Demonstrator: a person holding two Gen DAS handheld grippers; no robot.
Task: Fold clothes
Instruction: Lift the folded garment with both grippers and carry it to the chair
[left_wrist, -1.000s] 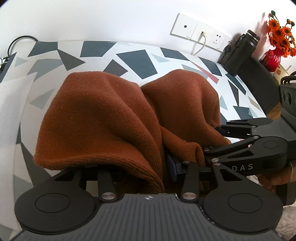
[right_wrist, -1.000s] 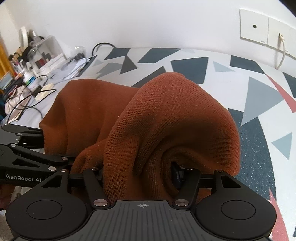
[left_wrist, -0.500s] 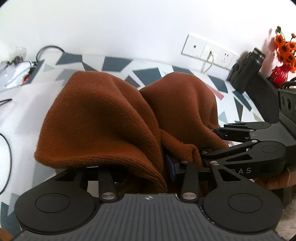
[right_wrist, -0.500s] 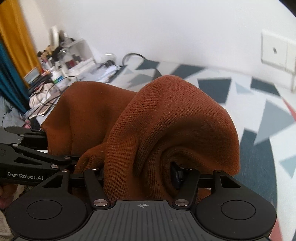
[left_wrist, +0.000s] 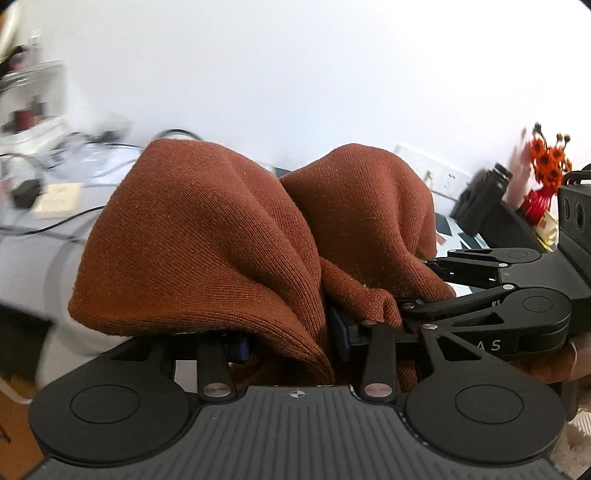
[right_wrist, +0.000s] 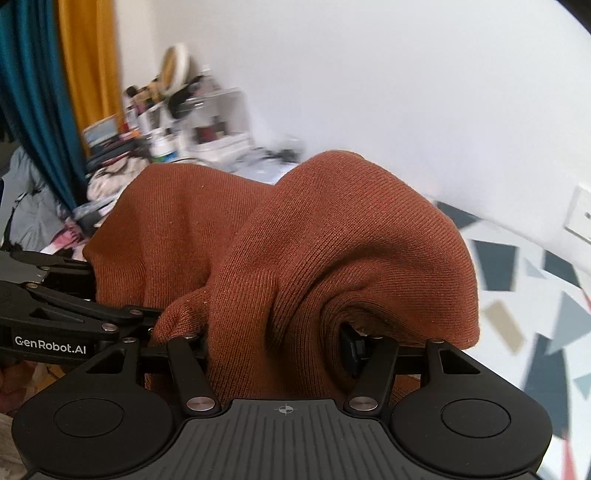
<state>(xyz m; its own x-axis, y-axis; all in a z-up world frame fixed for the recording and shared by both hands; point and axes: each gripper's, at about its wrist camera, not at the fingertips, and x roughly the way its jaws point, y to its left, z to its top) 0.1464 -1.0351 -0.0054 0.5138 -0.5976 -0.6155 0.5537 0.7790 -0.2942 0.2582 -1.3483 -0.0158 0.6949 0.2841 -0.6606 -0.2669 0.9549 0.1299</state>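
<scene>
Left tongs (left_wrist: 291, 343) half-spread pinching rust-brown knit garment (left_wrist: 207, 251), right tongs (right_wrist: 280, 350) likewise pinching it

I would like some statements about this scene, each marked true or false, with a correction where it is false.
1. The garment is rust-brown knit. True.
2. The left claw stands empty. False: knit cloth is bunched between its fingers.
3. The right claw has the same garment draped over it. True.
4. The flowers at the right edge of the left wrist view are blue. False: they are orange, in a red vase.
5. The two claws are far apart, out of each other's view. False: each shows at the side of the other's view.
</scene>
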